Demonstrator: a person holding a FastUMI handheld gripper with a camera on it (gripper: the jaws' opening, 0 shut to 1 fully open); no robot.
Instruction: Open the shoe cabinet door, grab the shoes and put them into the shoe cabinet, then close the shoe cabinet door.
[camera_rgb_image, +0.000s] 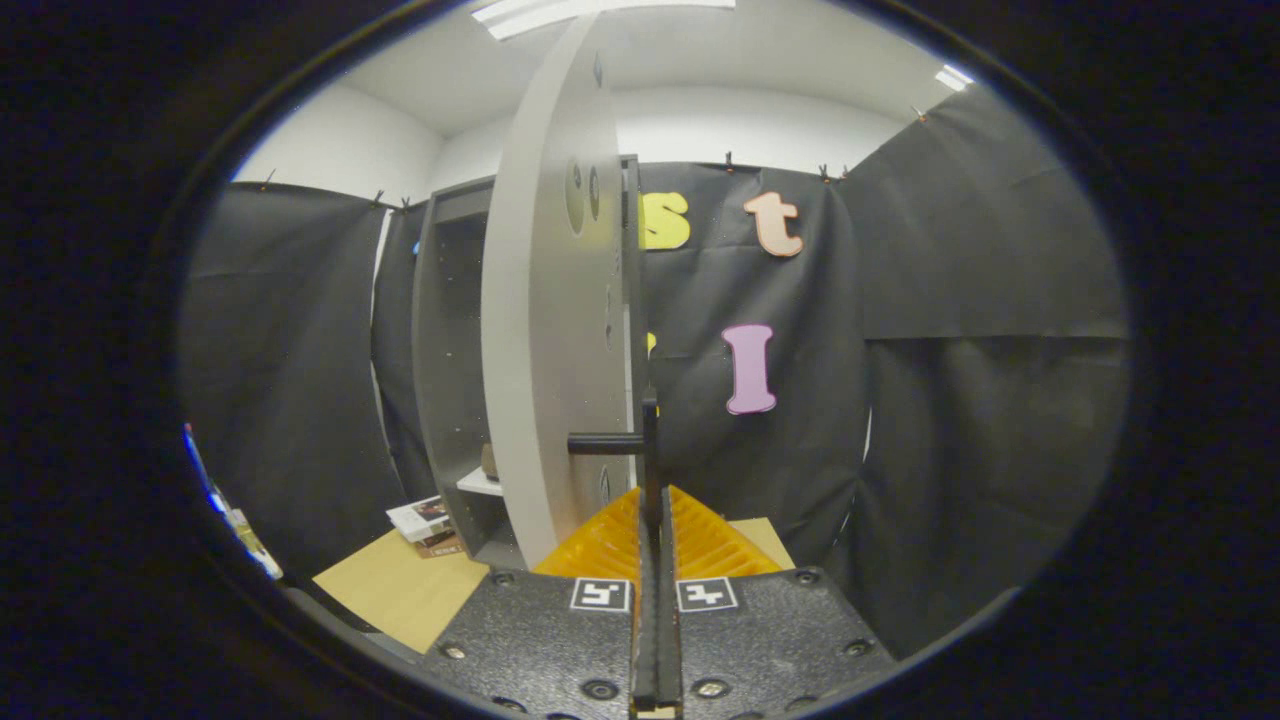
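Note:
The grey shoe cabinet (450, 330) stands just left of my fingers with its pale door (545, 330) swung open, nearly edge-on to me. A black handle (648, 440) sticks out from the door's edge, and its upright bar runs down between my fingers. My gripper (652, 497) is shut on that handle, both fingers pressed close together around the bar. Inside the cabinet, a small brownish object (489, 462) rests on a white shelf (480, 484); I cannot tell what it is.
A small stack of books (428, 522) lies on the light wooden surface (400, 585) at the cabinet's foot, left of my fingers. Black cloth walls close in behind the cabinet and to both sides.

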